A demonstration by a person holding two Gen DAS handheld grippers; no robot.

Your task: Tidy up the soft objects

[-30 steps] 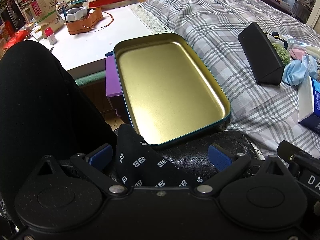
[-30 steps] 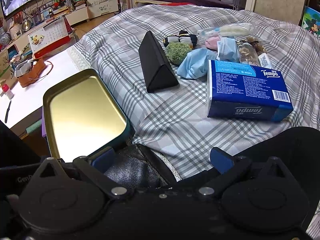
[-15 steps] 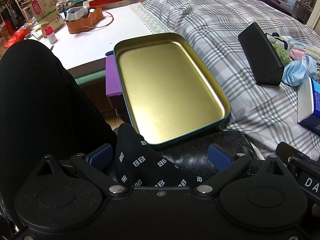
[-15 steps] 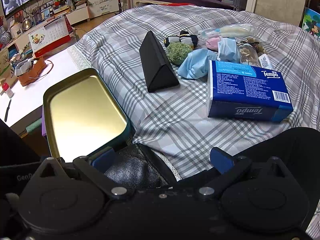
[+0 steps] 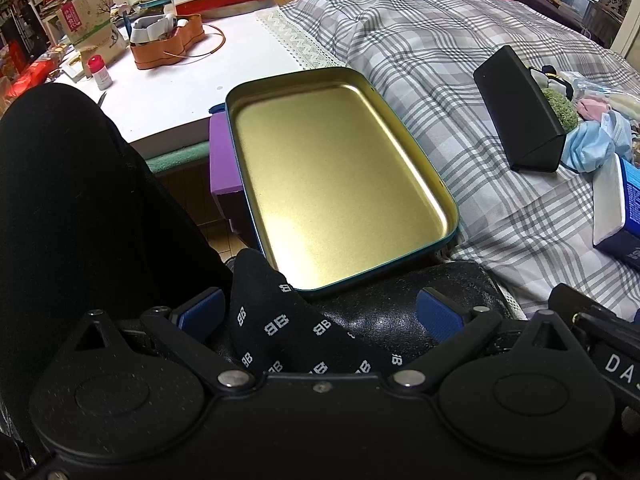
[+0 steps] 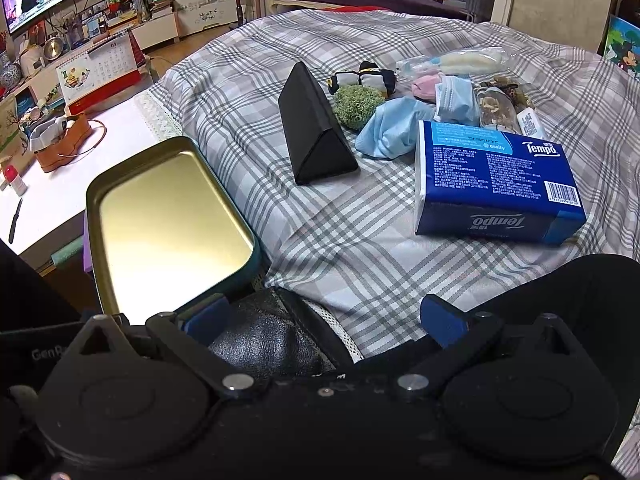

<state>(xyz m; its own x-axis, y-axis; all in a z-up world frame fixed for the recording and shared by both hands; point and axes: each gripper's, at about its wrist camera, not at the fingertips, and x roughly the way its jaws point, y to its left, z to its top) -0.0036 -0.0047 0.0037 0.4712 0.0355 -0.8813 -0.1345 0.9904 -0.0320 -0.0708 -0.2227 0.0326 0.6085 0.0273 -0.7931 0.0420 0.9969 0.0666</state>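
So the bed [image 6: 248,92] with the grey plaid cover is pretty cluttered. The soft stuff sits in a heap at about 1 o'clock in the right view: a fuzzy green ball [image 6: 357,106], a crumpled light blue cloth [image 6: 390,128], a pleated blue face mask [image 6: 456,100], something pink [image 6: 426,84] and a black and white plush [image 6: 366,78]. A rigid black triangular case [image 6: 316,136] stands just left of the heap, and a glossy blue Tempo tissue pack [image 6: 496,178] lies in front of it. The shallow gold tin tray [image 5: 340,176] with teal outer walls sits at 12 o'clock in the left view, nothing in it. White counter [image 5: 180,88] at 11. Left gripper [image 5: 320,312] fingers are apart over a black logo sock [image 5: 288,332]; right gripper [image 6: 324,314] fingers are spread wide too, holding nothing.
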